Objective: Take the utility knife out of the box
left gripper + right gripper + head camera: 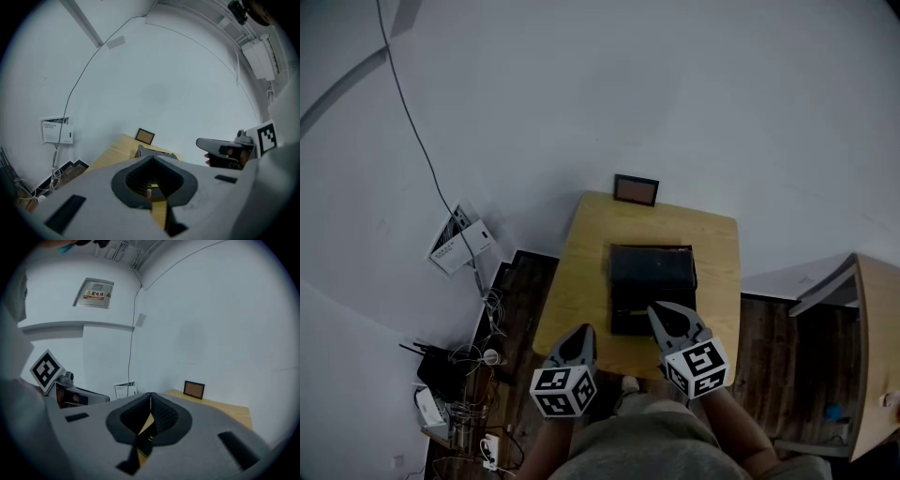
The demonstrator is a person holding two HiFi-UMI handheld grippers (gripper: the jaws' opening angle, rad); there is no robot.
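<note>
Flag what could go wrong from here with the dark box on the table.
1. Left gripper and right gripper both have jaws together; unless opened, they may shove the box rather than grip it.
2. A shoved box could slide across the table into the small frame at its far edge.
3. No knife shows; blind grabs could miss.

The dark box [652,272] on the bench [581,272] is too dim to tell what lies inside, and the right claw [656,311] covers its near edge. Print on the white wall unit [457,244] is too small to read. The wooden cabinet [874,356] is cut off at the picture's right edge.
</note>
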